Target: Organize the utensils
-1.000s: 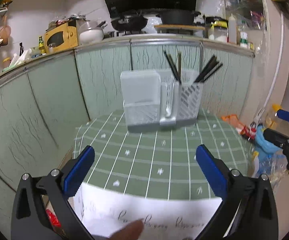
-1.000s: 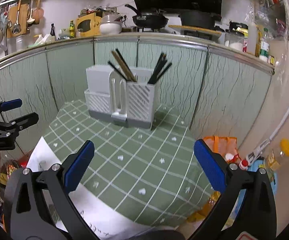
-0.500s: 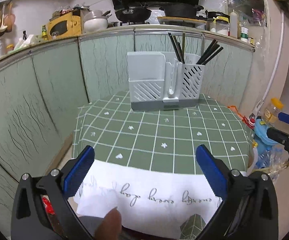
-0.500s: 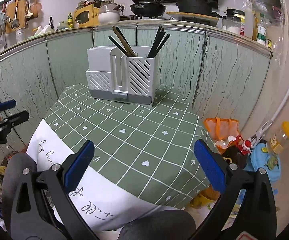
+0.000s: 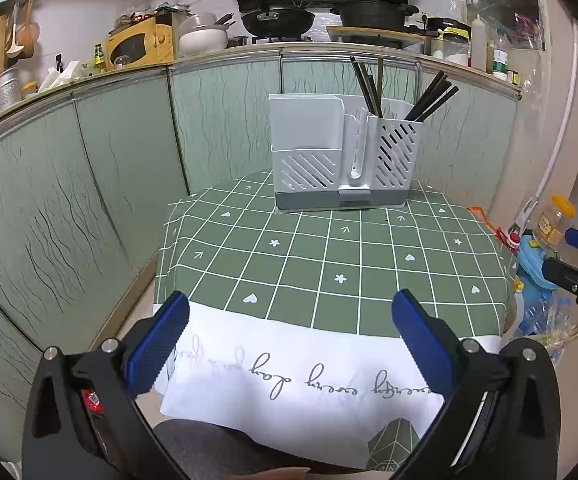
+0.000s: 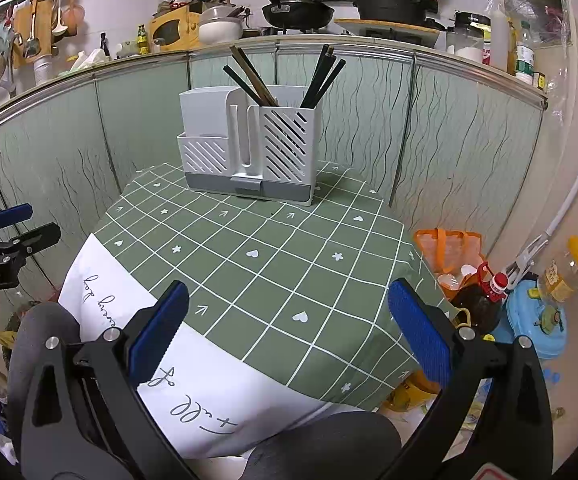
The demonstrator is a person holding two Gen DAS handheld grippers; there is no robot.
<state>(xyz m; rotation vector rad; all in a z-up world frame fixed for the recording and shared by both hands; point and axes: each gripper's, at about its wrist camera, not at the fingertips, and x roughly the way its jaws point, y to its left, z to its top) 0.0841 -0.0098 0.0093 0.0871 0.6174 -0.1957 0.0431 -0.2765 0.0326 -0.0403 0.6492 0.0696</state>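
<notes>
- I'm holding the left gripper point(image 5: 289, 336) over the near edge of the tabletop point(image 5: 329, 256), tongs wide apart, gripping nothing.
- I'm holding the right gripper point(image 6: 287, 328) over the near right corner, tongs also wide apart and empty.
- The utensil holder point(image 5: 343, 156) is sitting at the far edge of the tabletop, upright, close to the green panelled wall point(image 5: 121, 152).
- Dark chopsticks point(image 5: 431, 98) are leaning out of the holder's right slotted compartment, tips slanting right.
- More sticks point(image 5: 367, 82) are standing in a compartment behind the middle divider; I can't tell exactly which one from the left wrist view.
- In the right wrist view both bundles point(image 6: 251, 76) are fanning above the holder's rim.
- The holder's left flat section is looking empty, though its inside is hidden.
- A green checked tablecloth point(image 6: 273, 248) is covering the table, its white lettered hem hanging over the near edge.
- A jar with a yellow lid point(image 6: 567, 266) and a blue container point(image 6: 535, 322) are sitting on the floor, right of the table.
- Pans are resting on the counter beyond the wall.
</notes>
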